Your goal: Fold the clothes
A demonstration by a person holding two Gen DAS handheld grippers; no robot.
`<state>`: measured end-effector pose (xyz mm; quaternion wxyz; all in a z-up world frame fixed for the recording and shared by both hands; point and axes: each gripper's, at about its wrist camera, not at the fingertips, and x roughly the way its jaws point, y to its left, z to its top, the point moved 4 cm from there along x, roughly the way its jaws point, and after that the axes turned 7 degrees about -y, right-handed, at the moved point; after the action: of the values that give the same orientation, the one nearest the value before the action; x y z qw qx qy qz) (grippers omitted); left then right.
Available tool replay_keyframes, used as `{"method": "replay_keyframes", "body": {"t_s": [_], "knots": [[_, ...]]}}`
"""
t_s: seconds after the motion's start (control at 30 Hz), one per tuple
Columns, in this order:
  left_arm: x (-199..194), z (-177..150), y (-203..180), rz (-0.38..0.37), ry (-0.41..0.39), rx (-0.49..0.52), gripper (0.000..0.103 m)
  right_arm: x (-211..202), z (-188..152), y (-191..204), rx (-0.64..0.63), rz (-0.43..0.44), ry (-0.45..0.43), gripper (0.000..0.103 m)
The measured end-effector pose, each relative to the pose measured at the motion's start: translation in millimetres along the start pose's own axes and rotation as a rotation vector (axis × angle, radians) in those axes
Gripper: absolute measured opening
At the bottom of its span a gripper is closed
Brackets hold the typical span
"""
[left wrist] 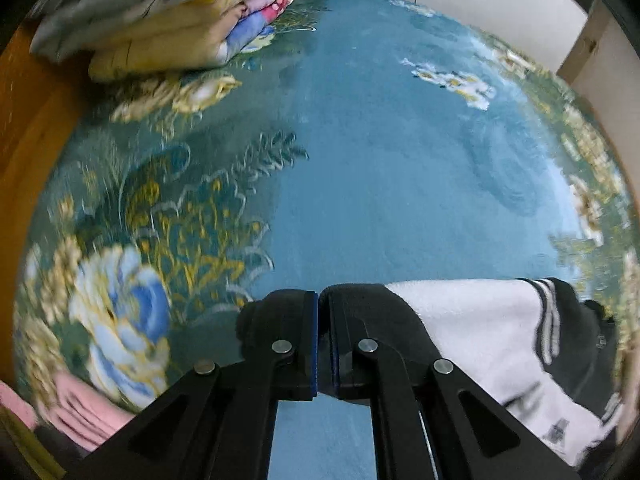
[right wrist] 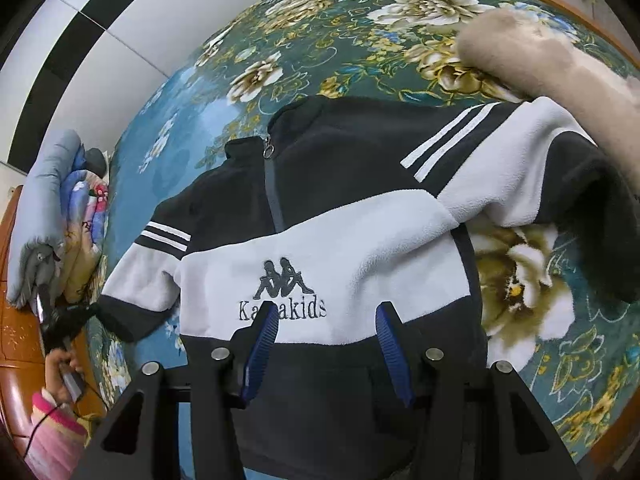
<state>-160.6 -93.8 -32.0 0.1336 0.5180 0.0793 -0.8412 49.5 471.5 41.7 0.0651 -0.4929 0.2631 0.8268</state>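
Here, folded quilts (right wrist: pixel 48 216) sit far left on the floral bedspread (right wrist: pixel 332 36). The left gripper (left wrist: pixel 319 320) clamps the fleece jacket (right wrist: pixel 320 216)'s sleeve cuff; the right gripper (right wrist: pixel 326 344)'s fingers spread above its hem.

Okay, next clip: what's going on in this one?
A person with two handheld grippers is folding a black and white fleece jacket laid face up on a floral bedspread. The left gripper is shut, apparently pinching the black cuff of one sleeve. The right gripper hangs open over the jacket's lower front. A stack of folded bedding sits at the bed's edge.
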Motion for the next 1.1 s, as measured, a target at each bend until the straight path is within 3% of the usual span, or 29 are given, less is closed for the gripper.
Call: {"method": "replay_keyframes", "body": {"t_s": [0.13,0.2,0.43,0.53,0.6,0.73,0.8,0.9,1.1], "knots": [[1,15,-2,0.119,-0.016,0.054,0.000,-11,4,-6,0.010,-0.004,-0.028,0.055],[9,22,4,0.126,0.012,0.043,0.000,-18,8,-14,0.031,-0.010,-0.046,0.055],[-16,3,1,-0.143,0.036,-0.108,0.000,-58,34,-82,0.224,-0.024,-0.178,0.055],[-37,-22,-11,-0.276,0.052,-0.183,0.016,-88,43,-131,0.319,-0.076,-0.263,0.056],[-48,-39,-20,-0.344,0.058,-0.221,0.042,-105,39,-166,0.397,-0.116,-0.303,0.060],[-52,-68,-45,-0.395,0.122,-0.285,0.043,-115,7,-231,0.592,-0.158,-0.313,0.061],[-50,-79,-60,-0.427,0.179,-0.306,0.042,-106,-12,-255,0.686,-0.134,-0.289,0.061],[-58,-87,-85,-0.451,0.199,-0.285,0.043,-86,-39,-278,0.847,-0.040,-0.264,0.063],[-82,-87,-127,-0.469,0.191,-0.202,0.043,-46,-53,-283,1.045,0.200,-0.264,0.076]]}}
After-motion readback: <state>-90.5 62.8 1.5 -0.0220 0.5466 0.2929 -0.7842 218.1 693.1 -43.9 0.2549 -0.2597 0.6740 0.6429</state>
